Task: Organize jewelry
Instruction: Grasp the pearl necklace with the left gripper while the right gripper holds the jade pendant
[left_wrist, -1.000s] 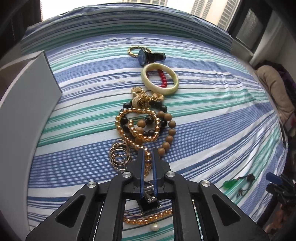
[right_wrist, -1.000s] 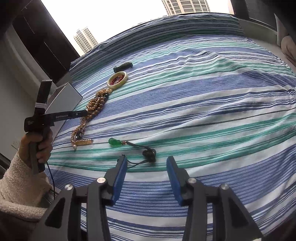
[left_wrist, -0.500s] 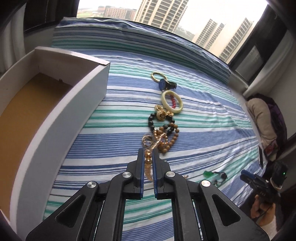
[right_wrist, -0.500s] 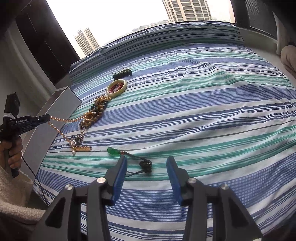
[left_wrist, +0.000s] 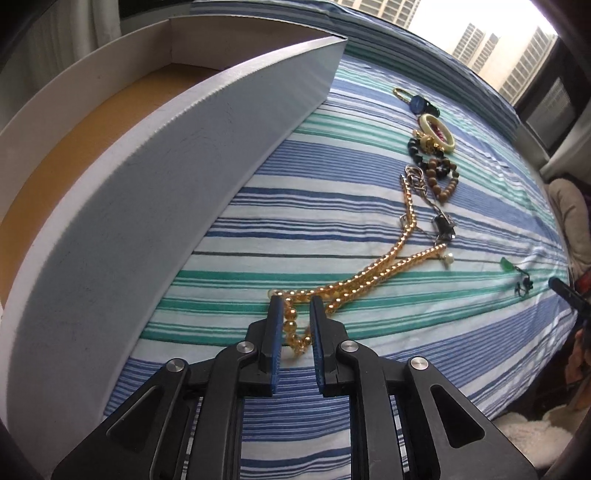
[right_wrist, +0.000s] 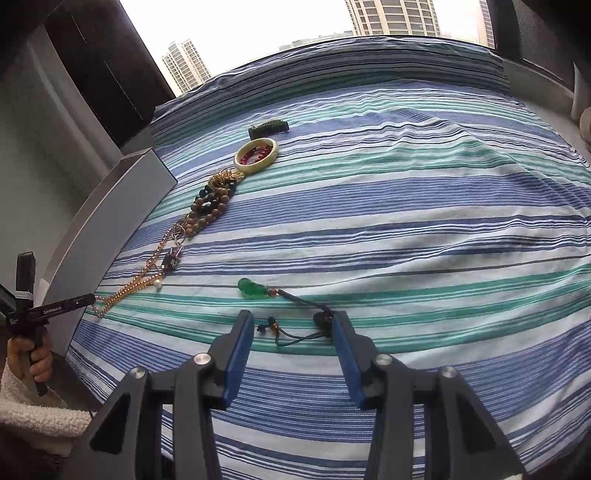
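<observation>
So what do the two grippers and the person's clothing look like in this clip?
Both grippers, left and right, are black linkage frames with silver pivot screws and blue-padded fingers. The left one has a pistol-style handle with white lettering on its bar. The sleeve is fluffy cream fleece.

Gold bead necklace (left_wrist: 373, 275) stretched across striped bedspread, one end looped near white box (left_wrist: 184, 177). Beyond it a heap of wooden bead bracelets (left_wrist: 441, 175), cream bangle (left_wrist: 437, 127), watch (left_wrist: 421, 104). Green pendant (right_wrist: 253, 288) on dark cord, apart.

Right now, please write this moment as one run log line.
left gripper: jaws just opening, gold bead necklace between them, on striped bedspread | right gripper: open over green pendant cord | white box: no jewelry seen
</observation>
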